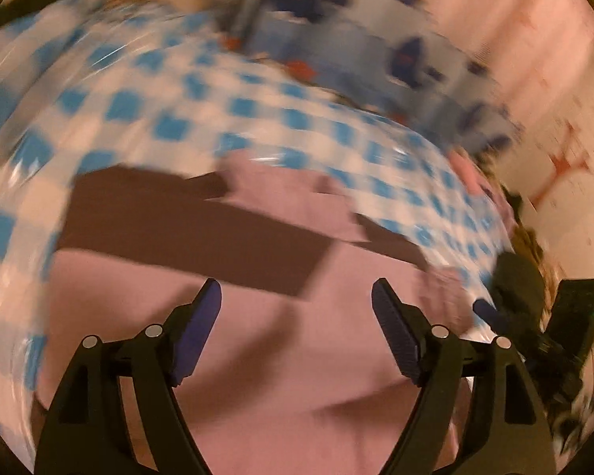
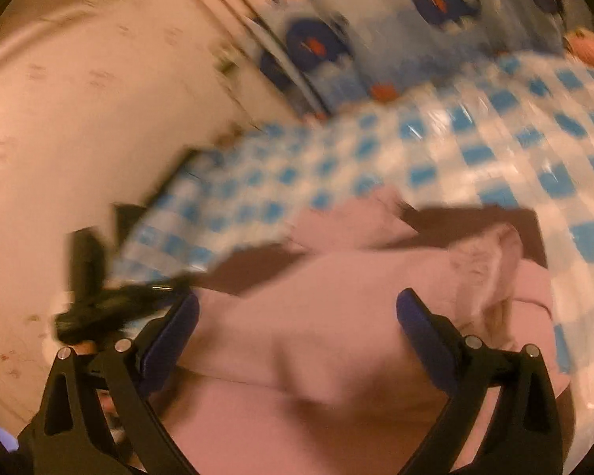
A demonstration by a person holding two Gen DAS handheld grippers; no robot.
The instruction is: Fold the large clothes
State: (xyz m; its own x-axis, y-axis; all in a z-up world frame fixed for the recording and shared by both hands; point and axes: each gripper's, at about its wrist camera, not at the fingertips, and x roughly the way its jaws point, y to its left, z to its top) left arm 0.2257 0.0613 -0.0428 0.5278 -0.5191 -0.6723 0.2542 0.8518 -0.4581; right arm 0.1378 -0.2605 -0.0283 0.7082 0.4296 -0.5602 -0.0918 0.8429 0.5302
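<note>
Looking down my left claw (image 1: 295,297), I see its two fingers spread wide with nothing between the pads; the one pink garment (image 1: 304,376) lies under them, filling the lower middle of the frame. My right claw (image 2: 297,308) is spread just as wide in its own view, also pinching nothing, with the same pink garment (image 2: 316,336) spread below it across the lower middle and right.

The garment is one piece with dark brown panels: in the left view one broad brown band (image 1: 186,233) runs across the centre left and a second narrower strip sits at centre right. In the right view the brown shows in two patches, one at centre left and one at upper right of the garment. A crumpled fold of pink cloth (image 2: 490,261) rises at the right, just beyond my right finger.

Under the garment lies one blue-and-white checked cover (image 1: 170,91), shiny and creased, reaching across the upper half of both frames. Beyond it, at the top, is one pale blue patterned cloth (image 2: 395,12) with dark blue rounds; three of these are plain in the right view. My right claw also appears as a dark shape at the right edge of the left view. Both frames are smeared with blur.
</note>
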